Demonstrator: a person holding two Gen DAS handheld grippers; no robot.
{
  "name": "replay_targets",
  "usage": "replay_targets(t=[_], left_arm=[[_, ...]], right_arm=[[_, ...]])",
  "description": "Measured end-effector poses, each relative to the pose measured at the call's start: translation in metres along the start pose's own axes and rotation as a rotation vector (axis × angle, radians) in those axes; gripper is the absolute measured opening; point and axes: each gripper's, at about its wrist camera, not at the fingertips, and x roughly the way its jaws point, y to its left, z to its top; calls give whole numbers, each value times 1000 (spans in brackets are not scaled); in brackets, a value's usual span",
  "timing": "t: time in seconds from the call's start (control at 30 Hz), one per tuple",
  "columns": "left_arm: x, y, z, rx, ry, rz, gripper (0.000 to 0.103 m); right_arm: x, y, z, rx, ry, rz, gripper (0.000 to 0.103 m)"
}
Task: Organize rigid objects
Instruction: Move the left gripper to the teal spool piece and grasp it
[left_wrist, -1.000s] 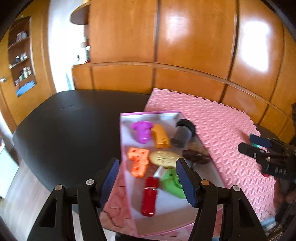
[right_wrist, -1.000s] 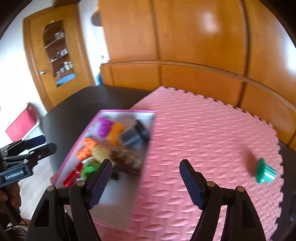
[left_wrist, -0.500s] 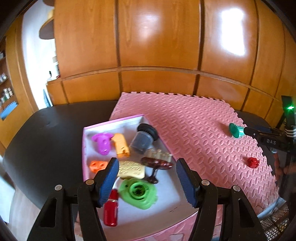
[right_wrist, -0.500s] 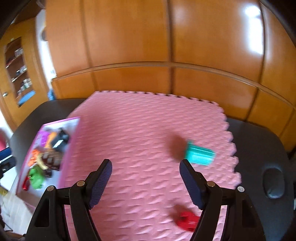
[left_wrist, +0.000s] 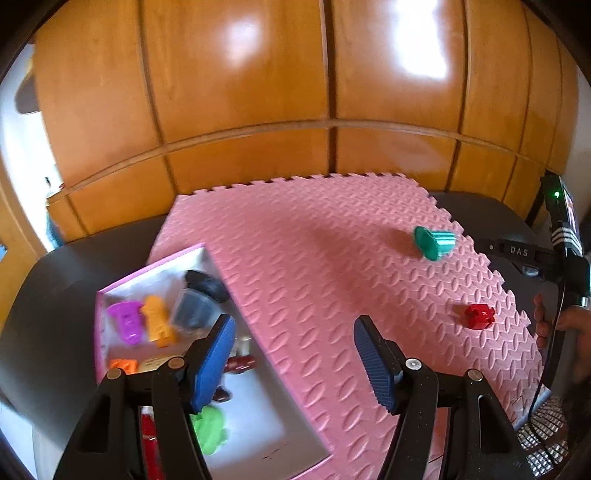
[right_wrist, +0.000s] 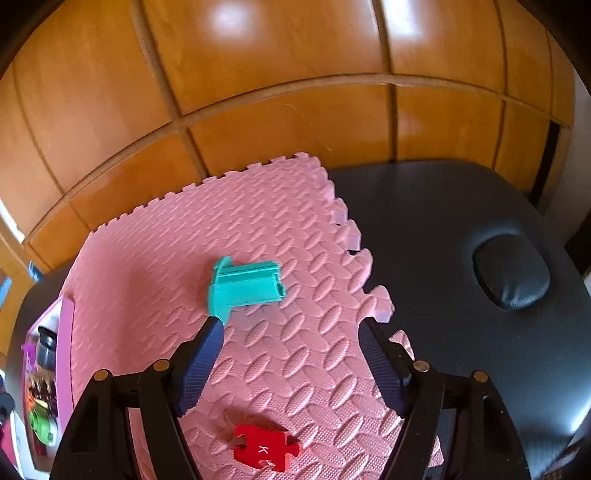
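Note:
A pink-rimmed box (left_wrist: 258, 417) at the mat's left holds several small toys: a purple piece (left_wrist: 125, 320), an orange piece (left_wrist: 159, 325), a dark jar (left_wrist: 199, 302) and a green piece (left_wrist: 210, 428). My left gripper (left_wrist: 295, 362) hangs open over the box's right edge, nothing between its fingers. On the pink foam mat (right_wrist: 155, 258) lie a teal plastic piece (right_wrist: 240, 288) and a red puzzle piece (right_wrist: 266, 448). My right gripper (right_wrist: 290, 365) is open above the mat, between those two, touching neither. The teal piece (left_wrist: 434, 242) and red piece (left_wrist: 478, 316) also show in the left wrist view.
The mat lies on a black padded table (right_wrist: 461, 229) with a round cushion (right_wrist: 511, 275) at the right. Wooden wall panels (left_wrist: 295, 92) stand behind. A hand (left_wrist: 565, 332) holds the other gripper's body at the right edge of the left wrist view.
Both views have swung to the right. The box slid from the middle to the lower left of the left wrist view. The teal and red pieces came close under my right gripper.

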Motion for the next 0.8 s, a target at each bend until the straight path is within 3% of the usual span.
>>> replay_targets(t=[0.47, 0.67, 0.8], left_arm=[[64, -70, 35, 29, 108, -148, 68], [104, -111, 54, 9, 175, -229, 81], [126, -138, 69, 8, 178, -258, 89]], right_arm=[[-14, -53, 7, 281, -52, -66, 77], [-18, -63, 8, 343, -58, -44, 77], [-22, -66, 9, 369, -73, -26, 77]])
